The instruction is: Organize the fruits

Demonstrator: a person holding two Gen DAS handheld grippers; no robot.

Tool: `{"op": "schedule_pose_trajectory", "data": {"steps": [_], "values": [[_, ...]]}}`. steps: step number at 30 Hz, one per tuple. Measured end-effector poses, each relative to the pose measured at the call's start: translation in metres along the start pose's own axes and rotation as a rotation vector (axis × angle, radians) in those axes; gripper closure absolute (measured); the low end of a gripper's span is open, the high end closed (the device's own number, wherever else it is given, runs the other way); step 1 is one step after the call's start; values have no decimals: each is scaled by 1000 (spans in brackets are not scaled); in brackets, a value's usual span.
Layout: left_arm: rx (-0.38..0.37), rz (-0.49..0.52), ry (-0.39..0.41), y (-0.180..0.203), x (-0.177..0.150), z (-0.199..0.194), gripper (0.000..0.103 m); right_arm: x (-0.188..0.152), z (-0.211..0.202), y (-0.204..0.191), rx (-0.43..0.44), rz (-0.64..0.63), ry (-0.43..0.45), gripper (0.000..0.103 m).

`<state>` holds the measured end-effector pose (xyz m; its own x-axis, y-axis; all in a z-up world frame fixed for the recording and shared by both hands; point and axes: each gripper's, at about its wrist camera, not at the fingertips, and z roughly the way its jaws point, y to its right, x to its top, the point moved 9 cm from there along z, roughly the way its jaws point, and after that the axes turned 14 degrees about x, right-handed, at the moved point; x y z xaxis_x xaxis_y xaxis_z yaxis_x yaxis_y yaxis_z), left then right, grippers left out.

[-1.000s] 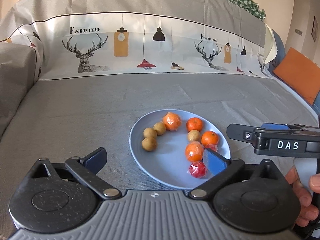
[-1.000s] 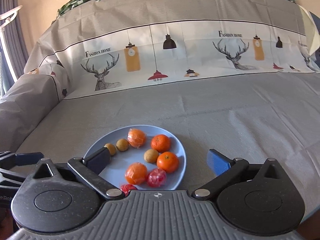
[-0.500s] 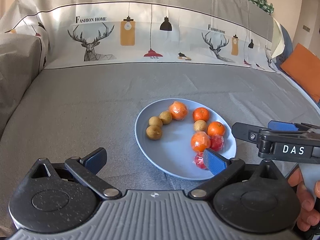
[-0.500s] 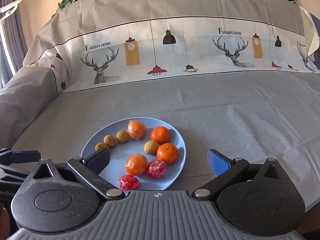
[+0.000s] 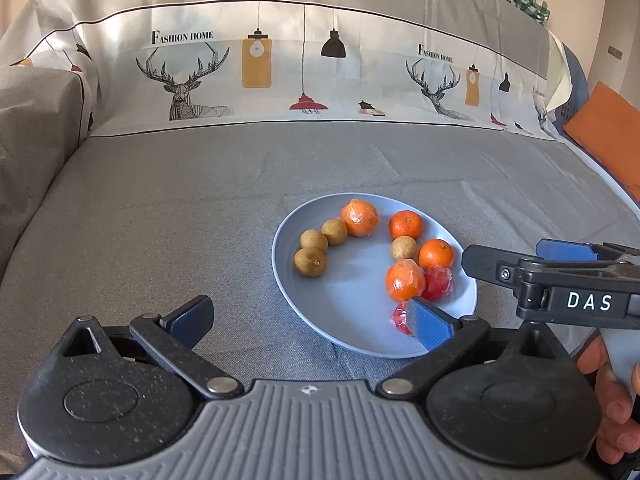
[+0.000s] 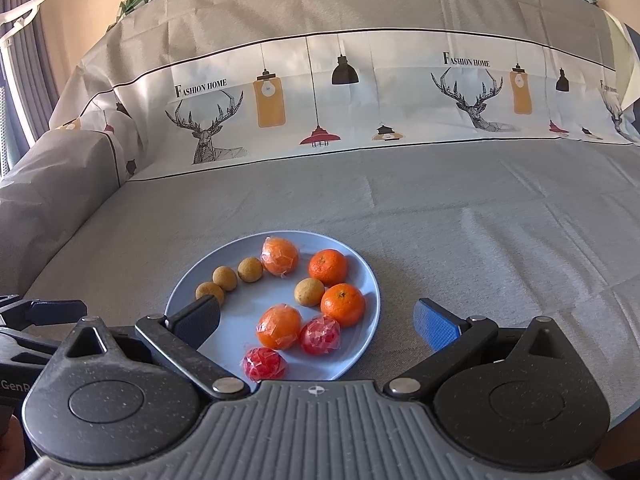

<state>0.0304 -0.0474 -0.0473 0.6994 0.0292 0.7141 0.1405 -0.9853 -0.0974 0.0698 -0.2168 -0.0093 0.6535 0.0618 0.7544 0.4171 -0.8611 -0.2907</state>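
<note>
A blue plate (image 5: 352,332) (image 6: 360,344) on the grey cloth holds several fruits: brown longans (image 5: 310,262) (image 6: 225,277), oranges (image 5: 405,225) (image 6: 327,267), some plastic-wrapped (image 5: 359,217) (image 6: 279,327), and two red wrapped fruits (image 5: 437,283) (image 6: 320,335). My left gripper (image 5: 308,320) is open and empty, just short of the plate's near-left edge. My right gripper (image 6: 318,322) is open and empty, straddling the plate's near edge above the red fruits; it also shows in the left wrist view (image 5: 560,276) at the right.
The grey cloth (image 5: 160,208) covers a couch-like surface with a deer-and-lamp printed back (image 5: 256,68). A raised covered armrest (image 5: 36,120) stands at the left. An orange cushion (image 5: 604,120) lies at the far right.
Both grippers have drawn back and risen a little from the plate, so it sits farther ahead in both views. The fruits have not moved. Both stay open.
</note>
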Motion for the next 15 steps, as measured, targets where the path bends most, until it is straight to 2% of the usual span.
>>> {"op": "schedule_pose_trajectory", "data": {"steps": [15], "values": [[2, 27, 17, 2, -1, -2, 1, -4, 1, -1, 2, -2, -10, 1]]}}
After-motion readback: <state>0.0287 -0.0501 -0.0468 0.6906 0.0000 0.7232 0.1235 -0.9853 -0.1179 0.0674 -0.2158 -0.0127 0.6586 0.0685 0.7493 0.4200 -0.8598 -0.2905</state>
